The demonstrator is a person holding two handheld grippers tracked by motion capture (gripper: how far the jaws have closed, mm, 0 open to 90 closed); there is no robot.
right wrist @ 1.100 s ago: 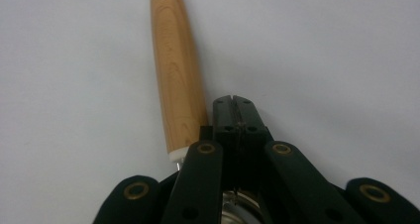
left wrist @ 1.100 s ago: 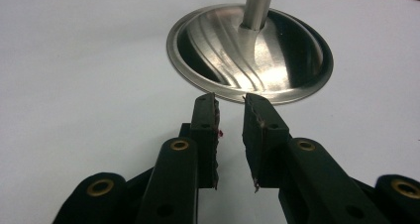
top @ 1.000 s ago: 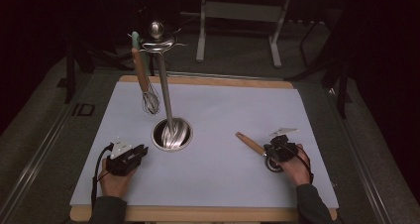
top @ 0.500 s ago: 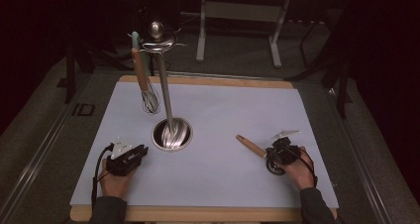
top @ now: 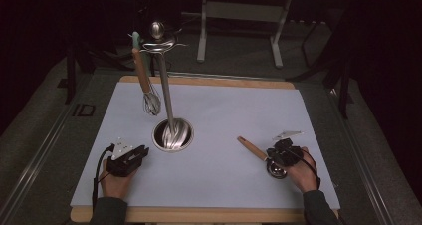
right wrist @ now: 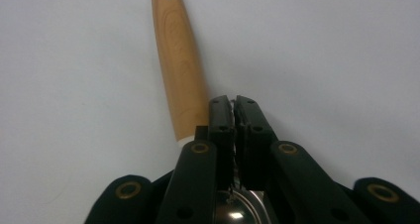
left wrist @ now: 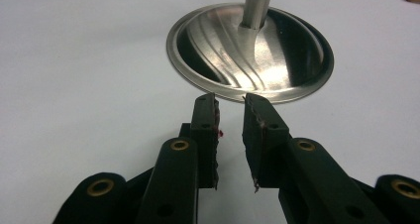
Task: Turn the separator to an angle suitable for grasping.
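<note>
A ladle with a wooden handle [top: 250, 147] [right wrist: 181, 85] and a steel bowl [top: 275, 170] lies on the white mat at the right. My right gripper [top: 273, 155] [right wrist: 234, 99] sits low over the ladle's neck, with the handle just left of its jaws. The jaws have just been opening and stand a narrow slit apart; I see nothing between their tips. My left gripper [top: 143, 151] [left wrist: 230, 97] rests open and empty at the front left, pointing at the round steel base [top: 171, 135] [left wrist: 247, 50] of a utensil stand.
The stand's pole [top: 166, 90] rises to hooks at the top, where a wooden-handled whisk [top: 151, 102] hangs on the left side. The white mat [top: 224, 105] covers a wooden board. Dark floor and metal frame legs lie beyond the far edge.
My right hand has slid slightly toward the table's front, and the ladle's bowl shows more below it. The left hand has stayed still.
</note>
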